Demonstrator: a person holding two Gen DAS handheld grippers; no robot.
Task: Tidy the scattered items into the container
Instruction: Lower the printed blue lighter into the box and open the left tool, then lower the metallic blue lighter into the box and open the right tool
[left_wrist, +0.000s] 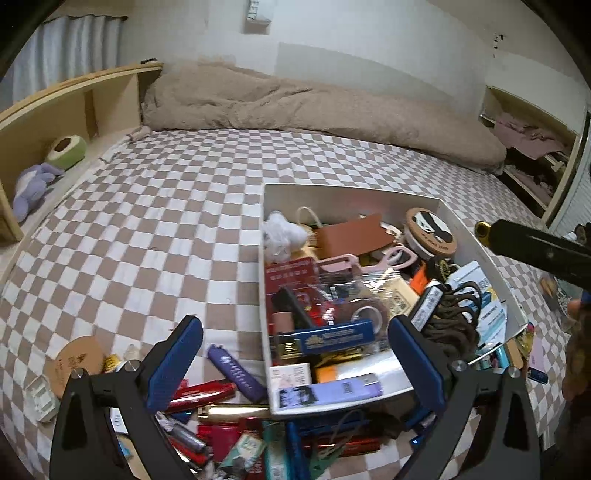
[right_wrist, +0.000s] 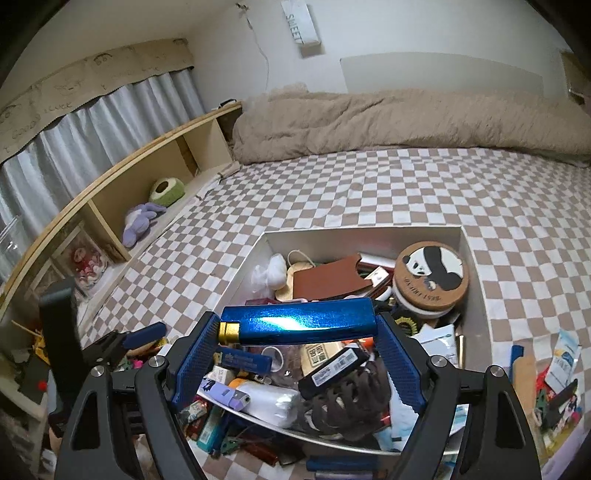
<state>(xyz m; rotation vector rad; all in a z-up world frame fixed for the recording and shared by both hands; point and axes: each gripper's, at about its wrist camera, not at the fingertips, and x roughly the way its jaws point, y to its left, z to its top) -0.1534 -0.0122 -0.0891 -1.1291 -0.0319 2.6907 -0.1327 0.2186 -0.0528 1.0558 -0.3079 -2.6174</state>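
I have the right gripper (right_wrist: 299, 354) clamped end to end on a shiny blue case (right_wrist: 299, 320) with a gold cap, held crosswise above the white box (right_wrist: 471, 258). The box sits on the checkered bedsheet (right_wrist: 369, 188) and is already heaped: a round tin with a panda lid (right_wrist: 430, 273) at about 1 o'clock in the right wrist view, a brown wallet (right_wrist: 325, 278) at 12, a dark scrunchie (right_wrist: 347, 410) near 5.

My left gripper (left_wrist: 295, 363) is spread wide with nothing between its pads, hanging over the near left corner of the box, above loose things not yet collected at 6 and 7 o'clock: a purple lighter (left_wrist: 236, 371), red tubes (left_wrist: 203, 393), a round cardboard coaster (left_wrist: 79, 360).

My worry is the release. The pile looks high and uneven, so the slick case could slide off the scrunchie and roll over the near wall onto the sheet. The grip is only on its two ends; a tilt of my wrist might let it swivel out early. With both grippers close over the same corner, they could also knock together, or the left could nudge the box.
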